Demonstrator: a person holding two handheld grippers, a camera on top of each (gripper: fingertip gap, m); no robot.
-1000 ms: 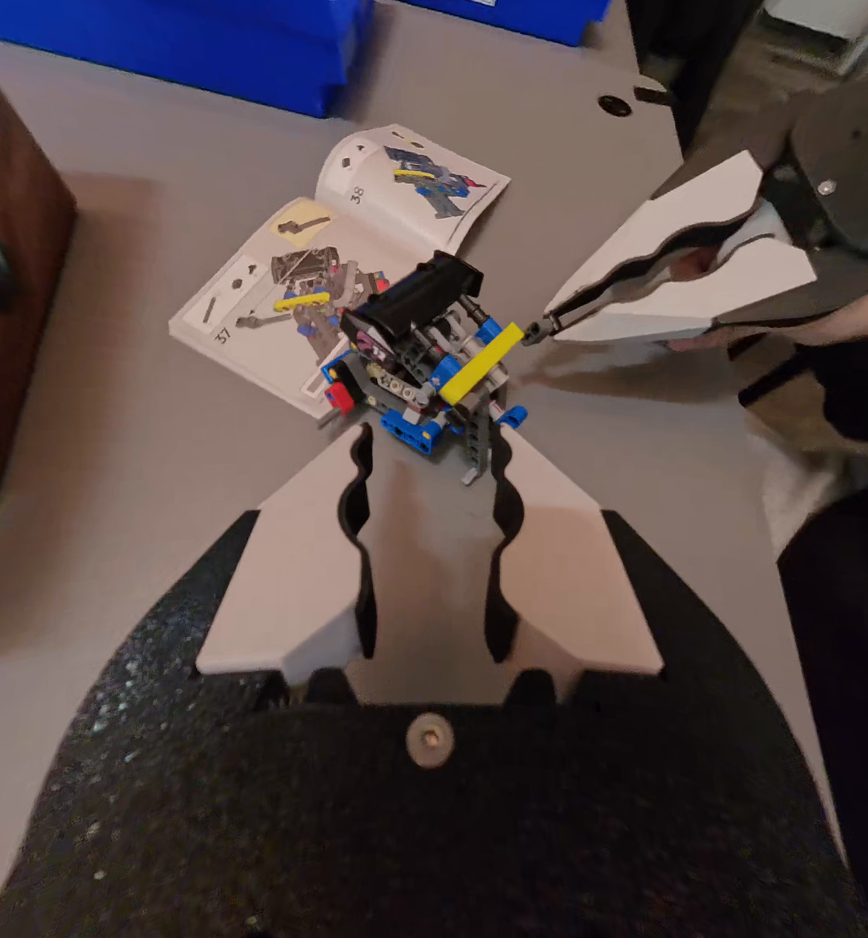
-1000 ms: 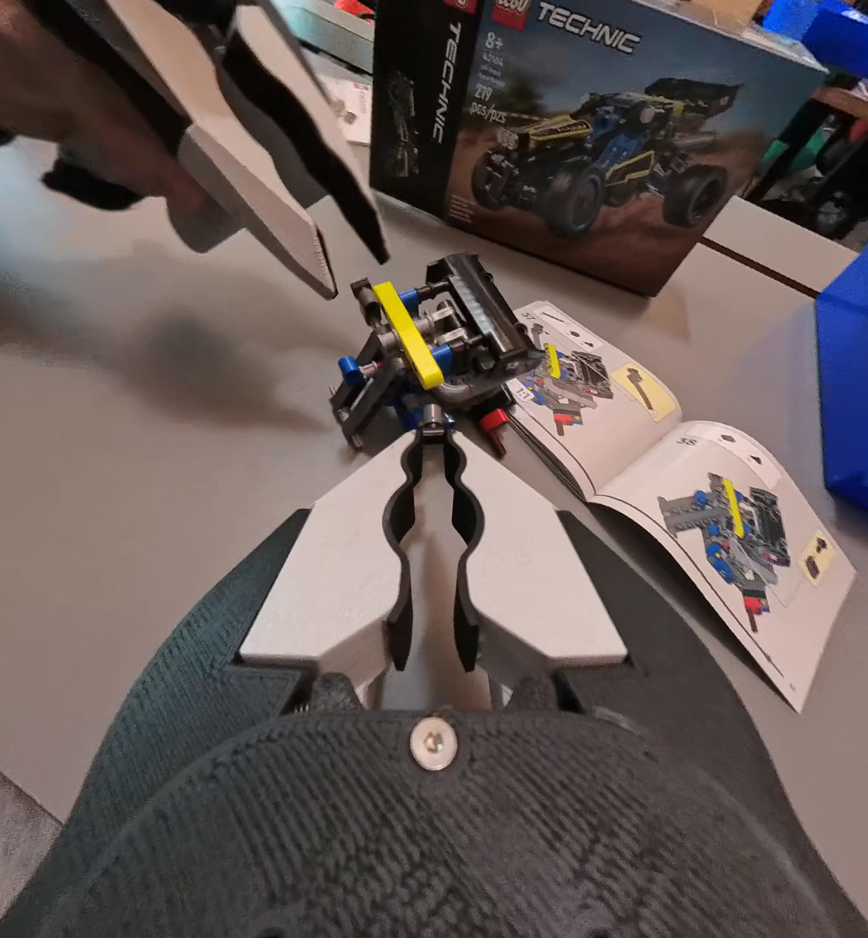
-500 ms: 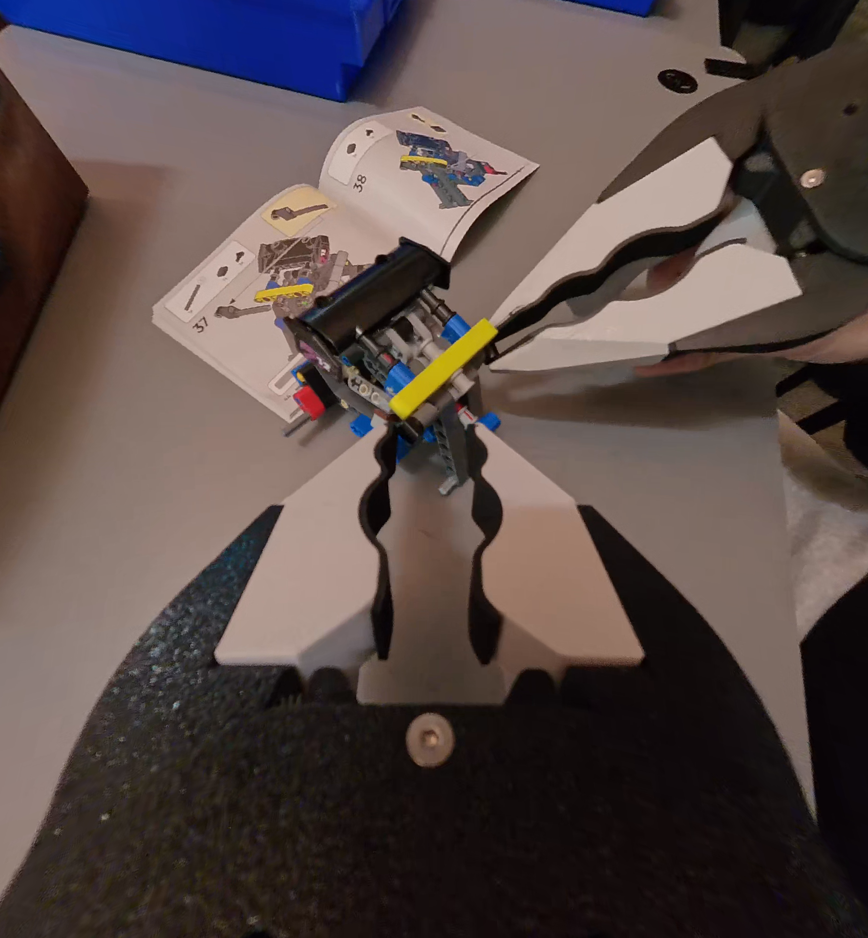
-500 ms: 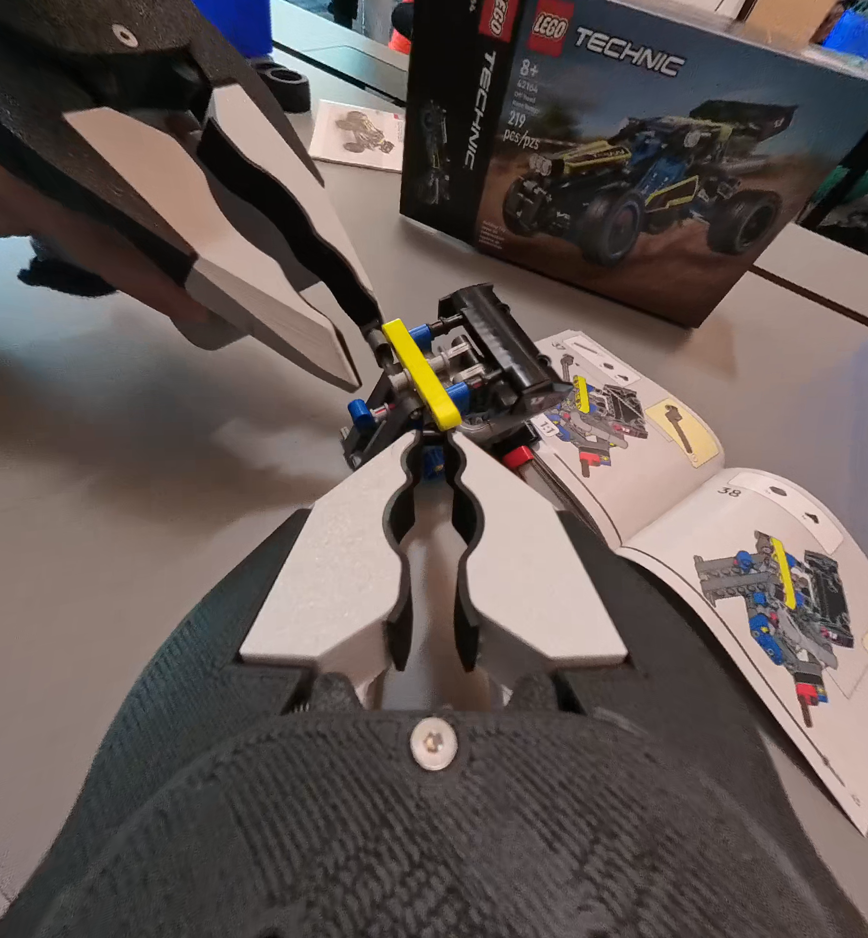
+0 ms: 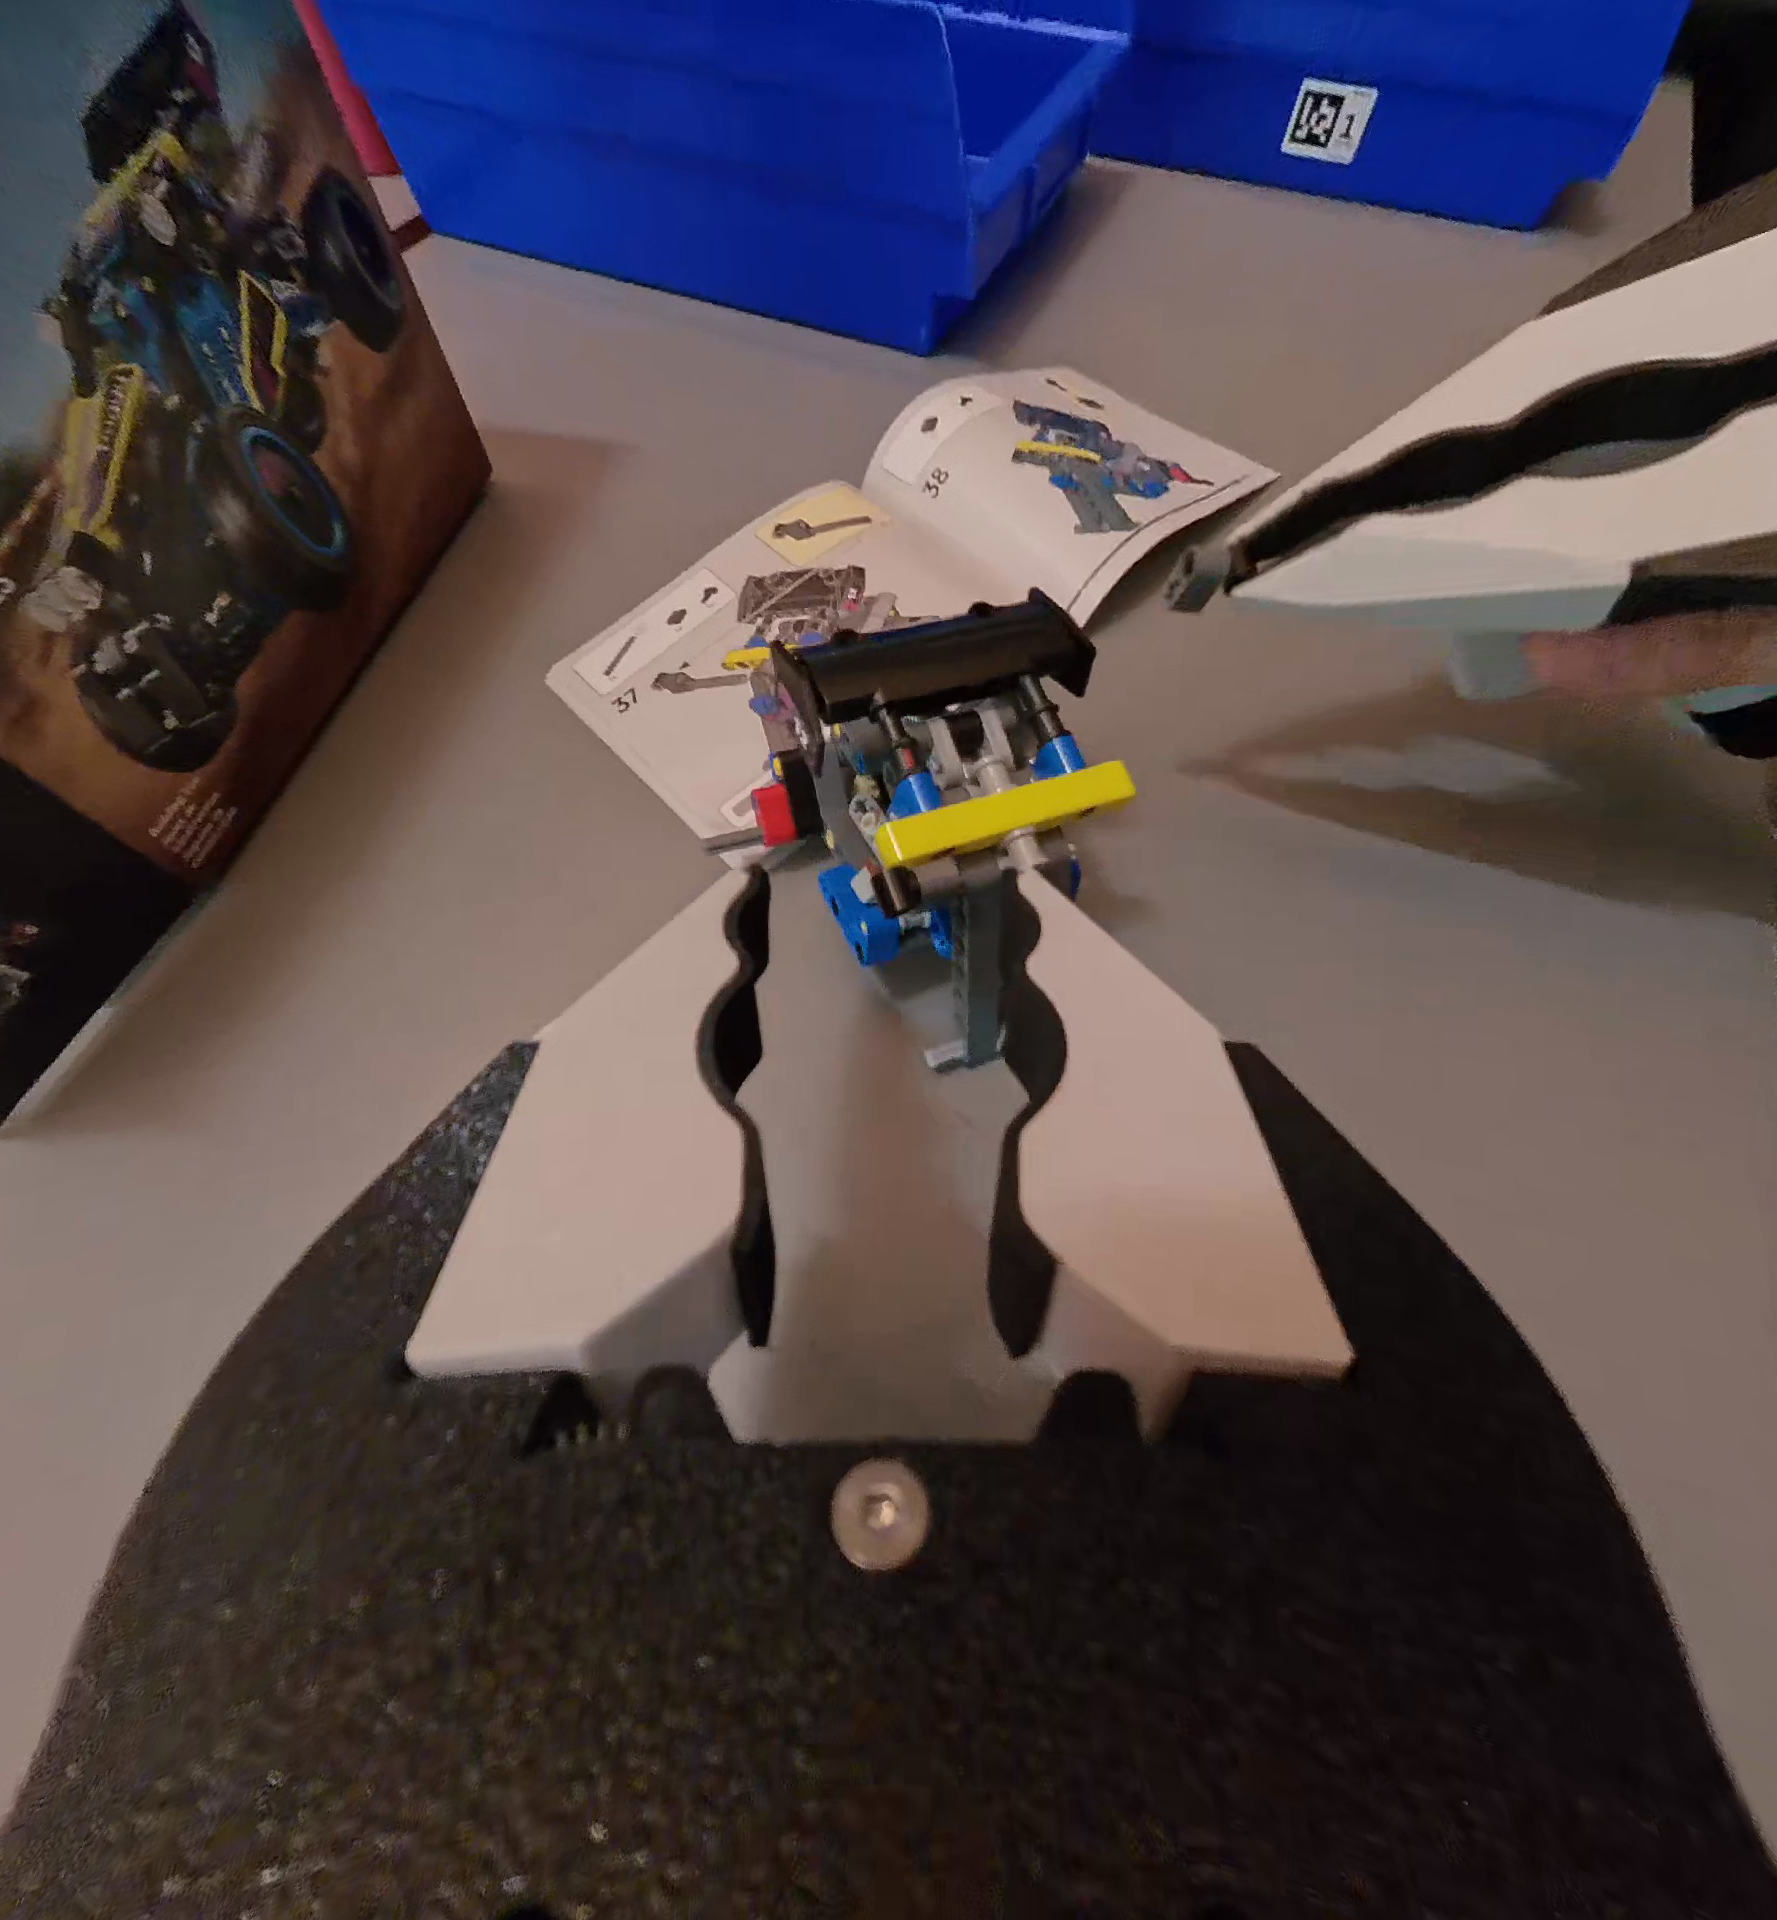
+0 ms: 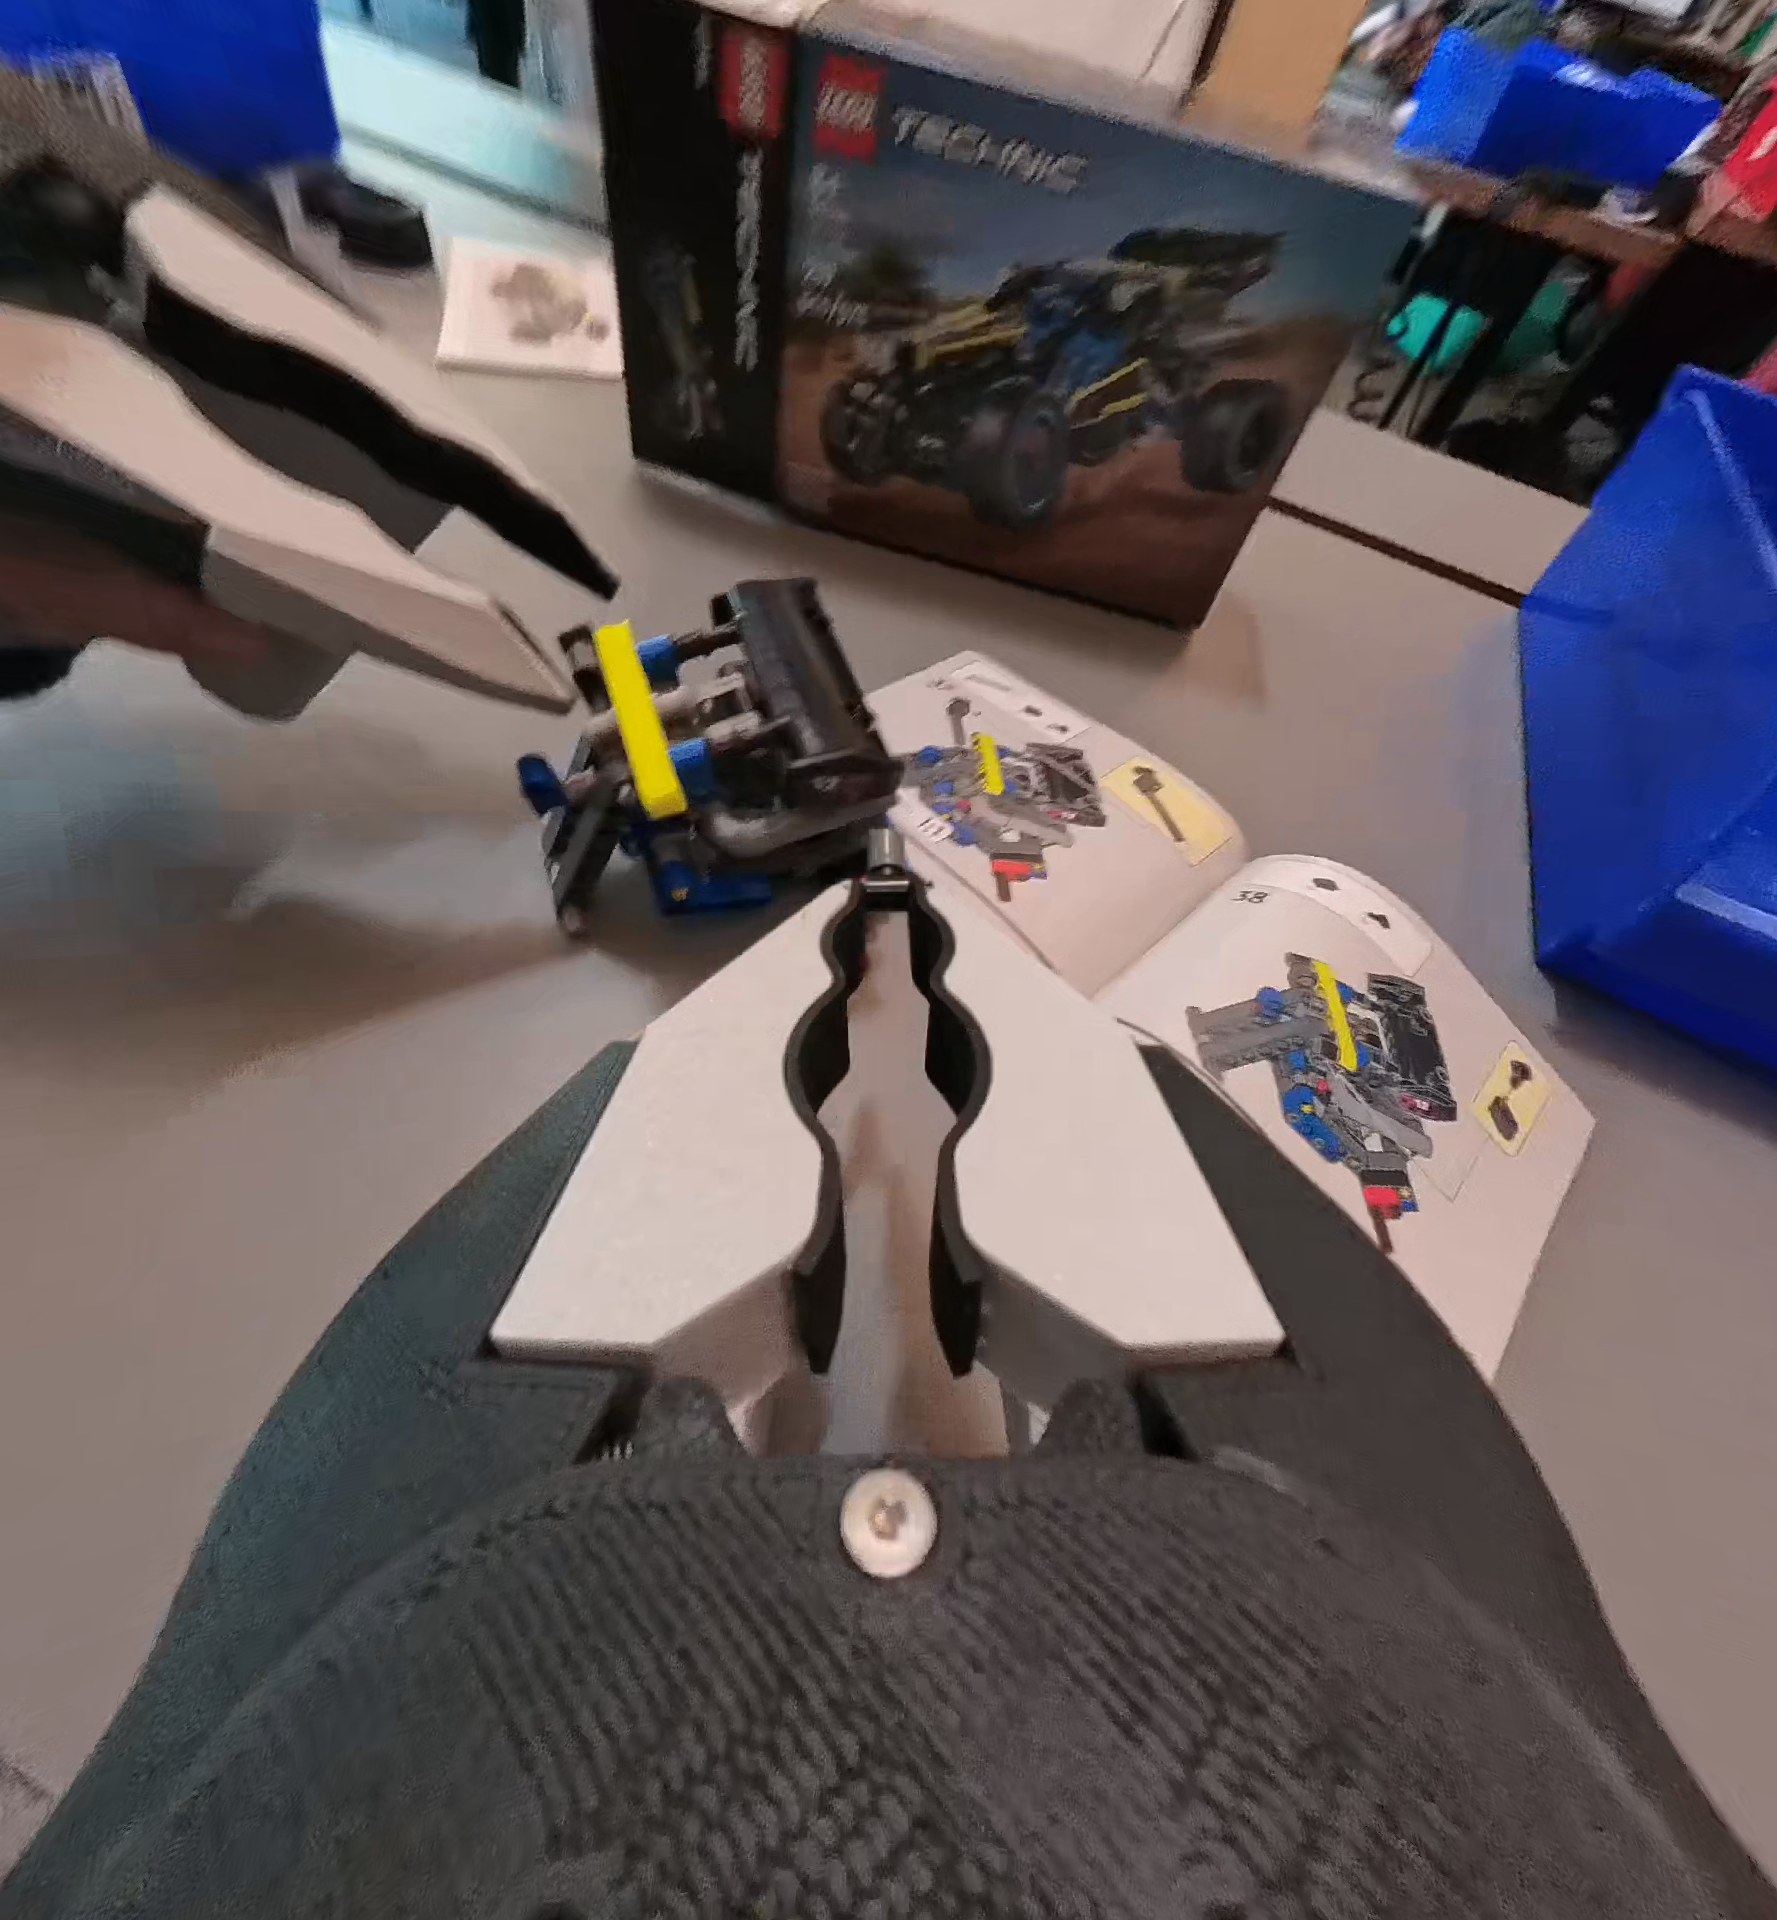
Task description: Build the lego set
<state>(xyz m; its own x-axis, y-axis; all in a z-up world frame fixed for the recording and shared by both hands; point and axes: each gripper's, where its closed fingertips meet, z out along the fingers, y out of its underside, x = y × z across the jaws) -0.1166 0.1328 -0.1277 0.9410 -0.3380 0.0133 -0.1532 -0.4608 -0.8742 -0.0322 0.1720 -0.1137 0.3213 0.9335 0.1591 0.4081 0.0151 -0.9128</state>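
The left gripper (image 5: 889, 914) has its jaws spread around the brick model (image 5: 941, 769) on the table (image 5: 448, 987). The right gripper (image 6: 884, 894) pinches a small grey pin (image 6: 882, 854) near the open booklet (image 6: 1175, 935).

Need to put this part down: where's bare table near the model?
Bare grey table lies left of the brick model, under the left gripper. It is crowded on the right: open booklet, blue bin, box behind.

A half-built toy model (image 5: 925, 790) stands on the counter (image 5: 448, 935), its far side on an open instruction booklet (image 5: 967, 520). A printed box (image 5: 188, 468) stands to the left, storage bins (image 5: 759, 156) lie beyond. The left hand-held gripper (image 5: 889, 914) straddles the model's near end; the right hand-held gripper (image 5: 1216, 571) hovers at right, pinching a small piece (image 5: 1193, 582).
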